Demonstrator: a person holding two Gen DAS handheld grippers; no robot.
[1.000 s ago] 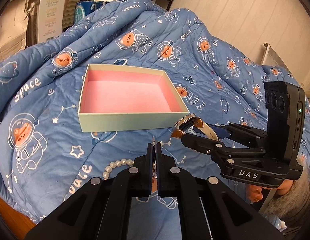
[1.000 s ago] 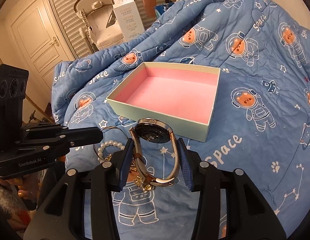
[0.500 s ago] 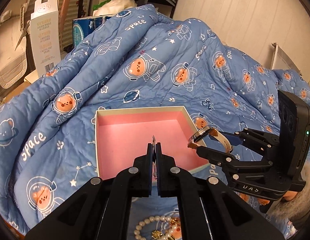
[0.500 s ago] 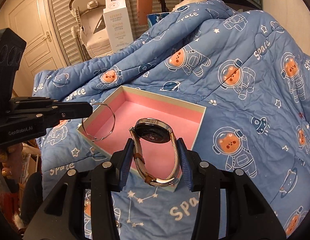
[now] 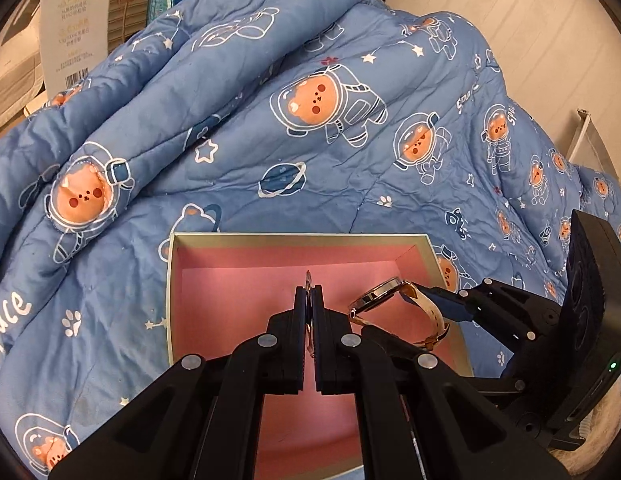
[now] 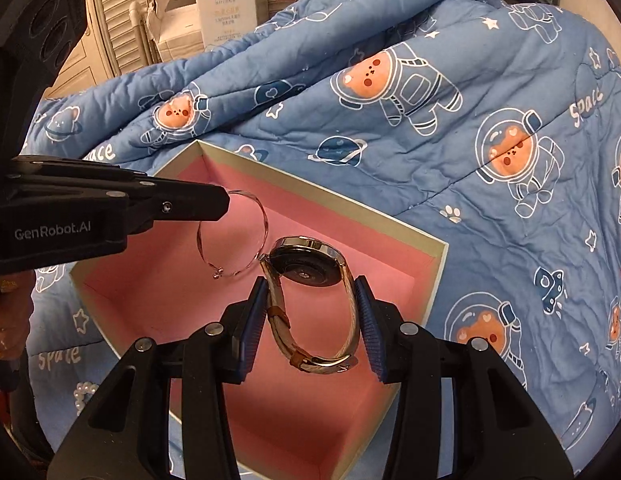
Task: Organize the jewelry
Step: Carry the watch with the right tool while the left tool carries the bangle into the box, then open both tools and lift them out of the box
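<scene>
far left in the right wrist view, a white pearl bracelet lies on the blue space-print quilt, not yet boxed. the left gripper, jaws pinched tight, holds a thin silver wire bangle over the open pale green box with pink lining. the right gripper clasps a round dark-faced watch with a tan strap above the same box. nothing lies in it that i can see; both pieces seem ready to drop.

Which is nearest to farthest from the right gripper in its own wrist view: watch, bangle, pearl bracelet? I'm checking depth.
1. watch, between the right gripper jaws.
2. bangle, ahead-left, over the box.
3. pearl bracelet, far left on the quilt.
</scene>
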